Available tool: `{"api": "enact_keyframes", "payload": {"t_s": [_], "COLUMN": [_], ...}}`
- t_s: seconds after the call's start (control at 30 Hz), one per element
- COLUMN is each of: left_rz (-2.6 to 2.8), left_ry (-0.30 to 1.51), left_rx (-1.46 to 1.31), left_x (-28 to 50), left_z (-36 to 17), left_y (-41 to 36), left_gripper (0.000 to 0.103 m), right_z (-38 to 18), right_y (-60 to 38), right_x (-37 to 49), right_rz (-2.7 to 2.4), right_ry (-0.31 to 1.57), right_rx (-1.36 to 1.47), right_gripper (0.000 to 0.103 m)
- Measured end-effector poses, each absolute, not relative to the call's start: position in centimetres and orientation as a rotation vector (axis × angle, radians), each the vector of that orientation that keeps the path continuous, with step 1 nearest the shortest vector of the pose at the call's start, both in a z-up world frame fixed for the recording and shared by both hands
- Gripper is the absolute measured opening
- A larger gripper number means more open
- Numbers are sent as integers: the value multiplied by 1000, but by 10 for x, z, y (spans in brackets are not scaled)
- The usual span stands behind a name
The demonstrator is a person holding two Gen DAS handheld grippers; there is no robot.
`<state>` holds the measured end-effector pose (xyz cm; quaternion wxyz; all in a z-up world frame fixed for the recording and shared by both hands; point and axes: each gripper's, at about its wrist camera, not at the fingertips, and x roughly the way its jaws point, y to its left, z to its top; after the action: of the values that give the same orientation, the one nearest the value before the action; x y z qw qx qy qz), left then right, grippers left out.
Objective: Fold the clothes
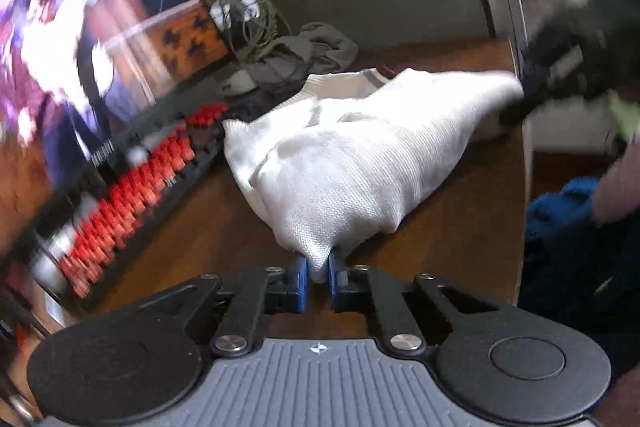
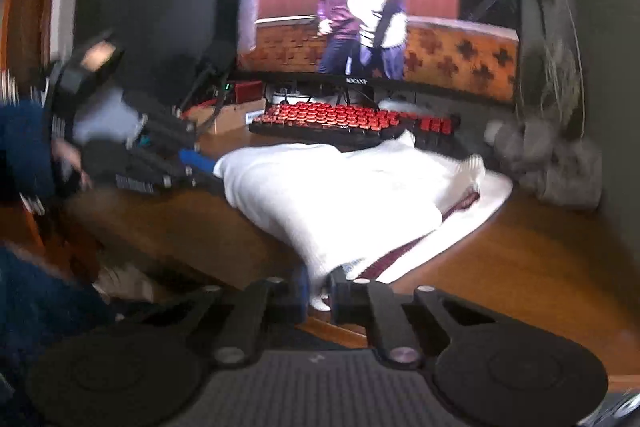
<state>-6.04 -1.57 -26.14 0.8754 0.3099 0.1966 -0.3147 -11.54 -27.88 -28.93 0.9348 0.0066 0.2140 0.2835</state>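
Observation:
A white knit garment with a dark red striped hem lies bunched on the brown wooden desk. My left gripper is shut on a near fold of the white garment. In the right wrist view the same white garment spreads across the desk, and my right gripper is shut on its near edge. The left gripper also shows in the right wrist view, its blue fingers holding the cloth's far left corner. In the left wrist view the right gripper's dark fingers hold the cloth's right end.
A keyboard with red keys lies behind the garment, below a lit monitor. A grey crumpled cloth and tangled cables sit at the desk's back. A blue sleeve shows beyond the desk's right edge.

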Motion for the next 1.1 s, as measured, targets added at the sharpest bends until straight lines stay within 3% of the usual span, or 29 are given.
{"api": "enact_keyframes", "payload": {"t_s": [0.2, 0.33, 0.47, 0.57, 0.63, 0.73, 0.8, 0.93, 1.1], "left_rz": [-548, -562, -476, -457, -446, -454, -471, -528, -604], "left_ry": [309, 376, 446, 464, 450, 445, 445, 425, 403], "left_rx": [723, 739, 693, 584, 518, 368, 266, 152, 164], "left_x": [-56, -46, -31, -26, -26, -28, -29, -31, -29], "left_z": [-254, -260, -260, -247, -238, -227, -220, -206, -193], "left_y": [-14, -7, 10, 28, 34, 41, 42, 26, -18], "left_gripper": [7, 7, 0, 2, 4, 5, 7, 31, 36], "right_z": [-289, -300, -304, -303, -299, -292, -285, -272, -262], "right_y": [-307, -297, -302, -304, -307, -316, -325, -347, -357], "right_x": [-91, -84, -86, -93, -98, -106, -107, -100, -76], "right_rz": [822, 854, 843, 834, 844, 846, 824, 760, 681], "right_ry": [564, 638, 645, 643, 634, 616, 593, 525, 440], "right_rx": [347, 372, 413, 421, 422, 420, 431, 498, 515], "right_gripper": [7, 7, 9, 13, 23, 24, 25, 36, 36]}}
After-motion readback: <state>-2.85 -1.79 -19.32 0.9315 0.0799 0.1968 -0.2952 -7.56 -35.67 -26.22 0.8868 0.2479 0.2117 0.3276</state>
